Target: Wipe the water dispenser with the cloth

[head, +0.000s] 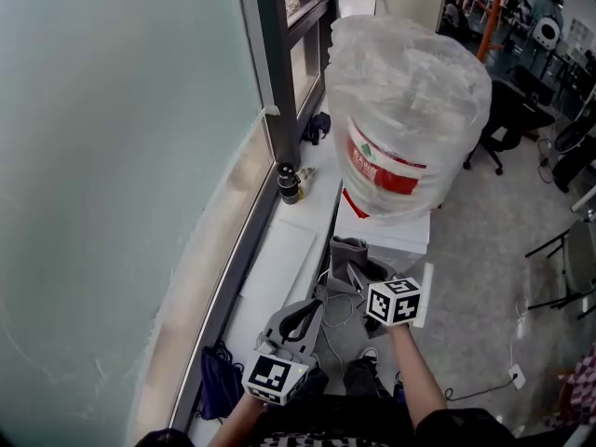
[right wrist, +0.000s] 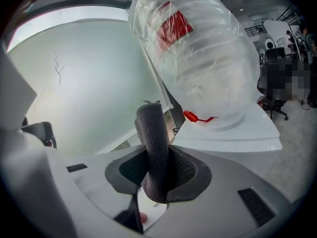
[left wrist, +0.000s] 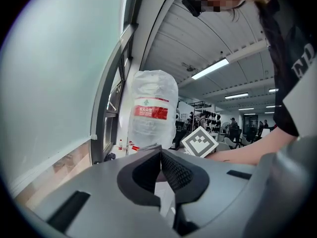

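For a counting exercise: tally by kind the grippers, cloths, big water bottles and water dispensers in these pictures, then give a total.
grippers: 2 (left gripper, right gripper)
cloth: 1
water bottle: 1
water dispenser: 1
Total: 5

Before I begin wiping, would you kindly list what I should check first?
1. Cloth clamped in right gripper: ok.
2. Left gripper shut, nothing in it: ok.
3. Dispenser in the right gripper view, beside the cloth: ok.
4. Cloth touching dispenser: cannot tell.
5. Bottle upright on the dispenser: ok.
6. Cloth damp: cannot tell.
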Demonstrator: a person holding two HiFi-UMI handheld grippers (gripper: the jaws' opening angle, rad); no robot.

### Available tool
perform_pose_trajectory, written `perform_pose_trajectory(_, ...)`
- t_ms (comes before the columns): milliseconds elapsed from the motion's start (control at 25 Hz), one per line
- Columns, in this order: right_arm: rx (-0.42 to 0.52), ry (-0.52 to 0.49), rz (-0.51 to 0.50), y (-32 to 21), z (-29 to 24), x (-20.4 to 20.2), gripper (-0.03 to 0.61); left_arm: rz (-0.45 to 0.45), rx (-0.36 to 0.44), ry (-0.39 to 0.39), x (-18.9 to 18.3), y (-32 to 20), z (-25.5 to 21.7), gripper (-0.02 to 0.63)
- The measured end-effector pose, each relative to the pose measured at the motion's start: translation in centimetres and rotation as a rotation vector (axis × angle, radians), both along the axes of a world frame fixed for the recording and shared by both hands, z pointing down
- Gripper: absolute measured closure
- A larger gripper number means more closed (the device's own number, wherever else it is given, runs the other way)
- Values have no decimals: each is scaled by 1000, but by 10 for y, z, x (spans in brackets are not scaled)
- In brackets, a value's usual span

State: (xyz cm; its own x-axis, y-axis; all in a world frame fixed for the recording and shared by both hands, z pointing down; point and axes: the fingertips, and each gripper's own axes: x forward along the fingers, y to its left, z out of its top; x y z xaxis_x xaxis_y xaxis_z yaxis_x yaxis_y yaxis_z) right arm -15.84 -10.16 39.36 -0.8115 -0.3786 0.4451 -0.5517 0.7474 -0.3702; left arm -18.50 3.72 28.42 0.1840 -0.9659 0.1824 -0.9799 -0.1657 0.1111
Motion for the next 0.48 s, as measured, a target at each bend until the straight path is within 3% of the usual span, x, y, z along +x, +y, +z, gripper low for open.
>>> perform_pose_trajectory(480,-126,16,119,-66,43,-26,466,-35,-59,-35,-12,-8,18,595)
